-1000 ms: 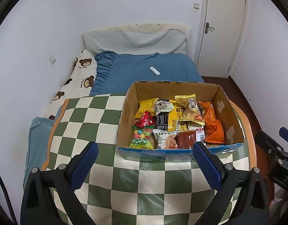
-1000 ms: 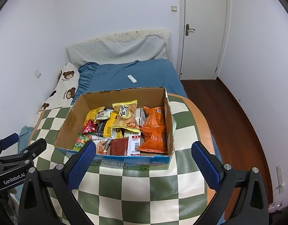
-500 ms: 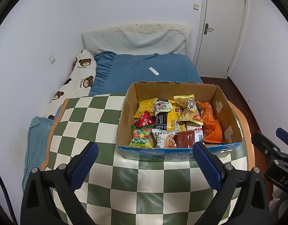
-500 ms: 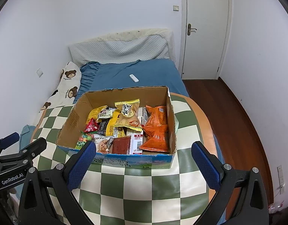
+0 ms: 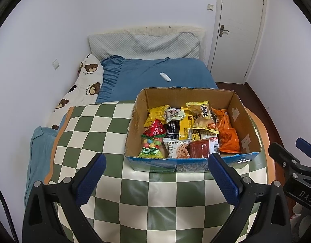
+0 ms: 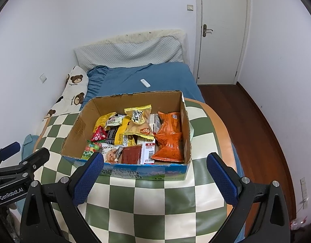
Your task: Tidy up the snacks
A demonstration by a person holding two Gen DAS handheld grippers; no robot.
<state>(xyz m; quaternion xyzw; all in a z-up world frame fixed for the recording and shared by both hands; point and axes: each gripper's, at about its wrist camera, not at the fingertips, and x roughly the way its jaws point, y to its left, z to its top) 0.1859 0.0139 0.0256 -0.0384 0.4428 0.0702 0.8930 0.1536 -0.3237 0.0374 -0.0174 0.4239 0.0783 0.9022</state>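
Both tools held low over the near edge of the green-and-cream checkered tablecloth, pointing forward at the box. My left gripper sits level, its blue-padded fingers spread wide; nothing between them, nothing touched. My right gripper is the same: level, jaws fully apart, empty, blue pads clear of the cloth. Each tool shows at the edge of the other's view, so they are side by side, apart.

Open brown cardboard box with a blue printed front stands on the cloth just ahead of both grippers. From the left wrist view it lies ahead and slightly to the right; from the right wrist view, ahead and slightly to the left.

Contents, loosely piled:
- two orange crinkled snack packets, against the right wall, one overlapping the other
- tan-and-yellow chip bag, middle, on top of the pile
- yellow packet toward the far left
- red triangular foil packet, left side
- clear bag of coloured candy balls with a green label, near left corner
- cookie-printed white wrapper and a dark red flat packet along the near wall

Beyond the box: blue-sheeted bed with a small white remote.
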